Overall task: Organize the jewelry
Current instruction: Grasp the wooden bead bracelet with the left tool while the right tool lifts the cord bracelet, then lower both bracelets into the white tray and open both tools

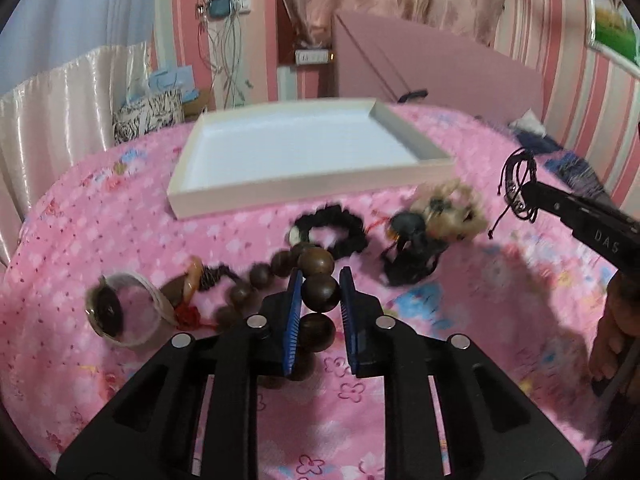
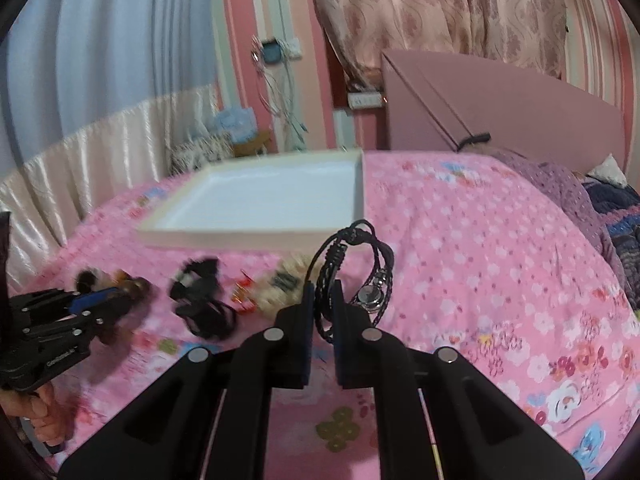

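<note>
My left gripper [image 1: 319, 286] is shut on a bracelet of large brown wooden beads [image 1: 319, 298], which trails left over the pink bedspread. My right gripper [image 2: 323, 291] is shut on a black braided cord bracelet [image 2: 352, 268] with a small round metal charm, held above the bed; it also shows in the left wrist view [image 1: 518, 184]. A shallow white tray [image 1: 200, 210] lies behind the jewelry, also seen in the right wrist view [image 2: 208, 236]. On the bed lie a black bead bracelet [image 1: 340, 228], a black cord piece [image 1: 408, 252], a beige bracelet [image 1: 456, 208] and a clear bangle [image 1: 132, 312].
A pink flowered bedspread [image 2: 480, 260] covers the bed. A pink headboard [image 2: 520, 108] and purple bedding [image 2: 568, 200] are at the back right. A satin curtain [image 1: 60, 100] and bags stand at the left. The left gripper [image 2: 60, 320] shows at the left in the right wrist view.
</note>
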`<state>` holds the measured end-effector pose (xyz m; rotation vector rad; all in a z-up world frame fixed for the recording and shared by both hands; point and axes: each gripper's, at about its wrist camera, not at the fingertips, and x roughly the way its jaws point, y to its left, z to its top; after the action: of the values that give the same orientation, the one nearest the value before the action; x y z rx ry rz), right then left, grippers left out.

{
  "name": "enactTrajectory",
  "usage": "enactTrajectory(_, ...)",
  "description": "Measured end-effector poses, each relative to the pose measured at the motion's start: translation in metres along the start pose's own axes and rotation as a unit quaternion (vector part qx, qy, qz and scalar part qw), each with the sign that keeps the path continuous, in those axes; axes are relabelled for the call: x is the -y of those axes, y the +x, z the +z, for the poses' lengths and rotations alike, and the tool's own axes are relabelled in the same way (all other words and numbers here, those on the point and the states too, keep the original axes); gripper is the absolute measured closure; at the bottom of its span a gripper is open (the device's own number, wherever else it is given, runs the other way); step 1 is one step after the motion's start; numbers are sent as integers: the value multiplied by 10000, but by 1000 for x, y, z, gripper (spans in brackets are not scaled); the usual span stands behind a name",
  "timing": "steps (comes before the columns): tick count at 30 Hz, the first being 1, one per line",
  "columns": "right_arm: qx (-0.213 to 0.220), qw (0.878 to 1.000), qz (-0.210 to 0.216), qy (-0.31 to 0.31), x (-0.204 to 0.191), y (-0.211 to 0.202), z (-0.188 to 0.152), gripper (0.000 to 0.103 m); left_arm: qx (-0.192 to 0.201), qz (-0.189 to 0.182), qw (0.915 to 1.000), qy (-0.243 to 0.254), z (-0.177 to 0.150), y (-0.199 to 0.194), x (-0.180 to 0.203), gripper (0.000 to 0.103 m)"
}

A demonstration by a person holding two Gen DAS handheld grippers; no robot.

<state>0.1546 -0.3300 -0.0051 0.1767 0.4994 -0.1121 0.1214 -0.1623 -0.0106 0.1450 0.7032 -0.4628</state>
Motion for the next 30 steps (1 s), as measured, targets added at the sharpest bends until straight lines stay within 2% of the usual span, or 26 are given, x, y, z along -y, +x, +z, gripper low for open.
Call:
enactTrajectory(3,207,9993,308,24,-2,-9,12,95,220,-36,9998,10,15,-11,-2,86)
enactTrajectory(10,526,9977,370,-226,-14,-4,45,95,725,212,9971,-72,58,-10,-24,86)
enactTrajectory(14,673,9959,480,-364,-15,10,69,95,957,393,9943,-241,89,-7,-43,86)
enactTrajectory(17,686,9954,482,-455,-18,31,94,95,1070,362,9928,-406,112,2,-57,86)
enactTrajectory(19,677,9954,478,-486,-19,44,107,95,1087,398,9918,-547,126,12,-65,86)
enactTrajectory(23,647,9952,631,-366,-13,75,119,95,1072,722,9897,-611,141,43,-75,86)
enactTrajectory(25,457,9967,598,-297,-9,93,115,95,924,860,9907,-508,140,62,-79,86)
enactTrajectory(30,167,9980,424,-437,-7,121,97,95,682,873,9920,-601,131,96,-87,86)
